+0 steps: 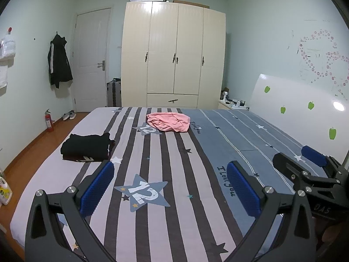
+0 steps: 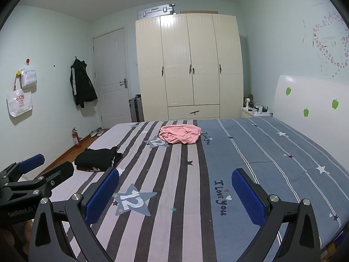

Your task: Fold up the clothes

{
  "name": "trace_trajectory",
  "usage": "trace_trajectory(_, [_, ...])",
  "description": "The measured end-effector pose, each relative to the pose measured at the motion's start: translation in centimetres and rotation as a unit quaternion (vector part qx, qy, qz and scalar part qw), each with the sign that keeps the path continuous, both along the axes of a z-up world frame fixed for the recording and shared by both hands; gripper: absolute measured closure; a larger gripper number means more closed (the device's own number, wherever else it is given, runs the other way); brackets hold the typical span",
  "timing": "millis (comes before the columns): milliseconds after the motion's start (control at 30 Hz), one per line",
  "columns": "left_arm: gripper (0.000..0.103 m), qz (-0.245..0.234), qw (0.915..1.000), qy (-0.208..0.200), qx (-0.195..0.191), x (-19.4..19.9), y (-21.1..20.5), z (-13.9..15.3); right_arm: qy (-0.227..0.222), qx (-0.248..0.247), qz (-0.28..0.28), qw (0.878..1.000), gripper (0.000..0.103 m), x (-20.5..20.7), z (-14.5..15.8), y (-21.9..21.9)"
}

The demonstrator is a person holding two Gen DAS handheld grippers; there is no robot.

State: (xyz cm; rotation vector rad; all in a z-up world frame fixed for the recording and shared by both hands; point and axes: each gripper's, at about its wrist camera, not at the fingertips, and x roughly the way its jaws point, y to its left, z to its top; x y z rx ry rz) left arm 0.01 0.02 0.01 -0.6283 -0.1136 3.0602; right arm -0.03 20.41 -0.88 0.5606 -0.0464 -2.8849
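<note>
A crumpled pink garment lies near the far edge of the striped bed. A folded stack of dark clothes sits on the bed's left side. My left gripper hovers over the near part of the bed, jaws wide open, nothing between its blue pads. My right gripper is likewise open and empty, well short of both garments. Each gripper shows at the edge of the other's view: the right gripper and the left gripper.
A cream wardrobe stands behind the bed, with a suitcase on top. A white headboard runs along the right. A door, a hanging black jacket and a fire extinguisher line the left wall over wooden floor.
</note>
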Motion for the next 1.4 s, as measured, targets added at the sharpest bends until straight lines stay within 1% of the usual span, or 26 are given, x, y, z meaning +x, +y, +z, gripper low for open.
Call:
trace_trajectory(133, [0.001, -0.003, 1.0, 0.003, 0.001, 0.1, 0.1, 0.0, 0.0, 0.001, 0.002, 1.0, 0.001, 0.1, 0.1, -0.2])
trace_trajectory(300, [0.001, -0.005, 1.0, 0.006, 0.0, 0.5, -0.5, 0.0, 0.001, 0.001, 0.003, 1.0, 0.001, 0.2, -0.1, 0.7])
trace_trajectory(433, [0.001, -0.002, 1.0, 0.005, -0.001, 0.4, -0.2, 0.1, 0.002, 0.001, 0.003, 1.0, 0.001, 0.3, -0.4, 0.8])
trace_trajectory(533, [0.001, 0.001, 1.0, 0.004, 0.0, 0.1, 0.0, -0.3, 0.001, 0.001, 0.001, 1.0, 0.001, 0.5, -0.4, 0.0])
trace_trajectory(900, [0.001, 0.0, 1.0, 0.003, 0.005, 0.3, -0.2, -0.3, -0.002, -0.002, 0.001, 1.0, 0.001, 0.6, -0.5, 0.4])
trace_trajectory(1400, [0.001, 0.0, 1.0, 0.001, 0.002, 0.1, 0.0, 0.0, 0.0, -0.003, 0.0, 1.0, 0.001, 0.6, -0.3, 0.5])
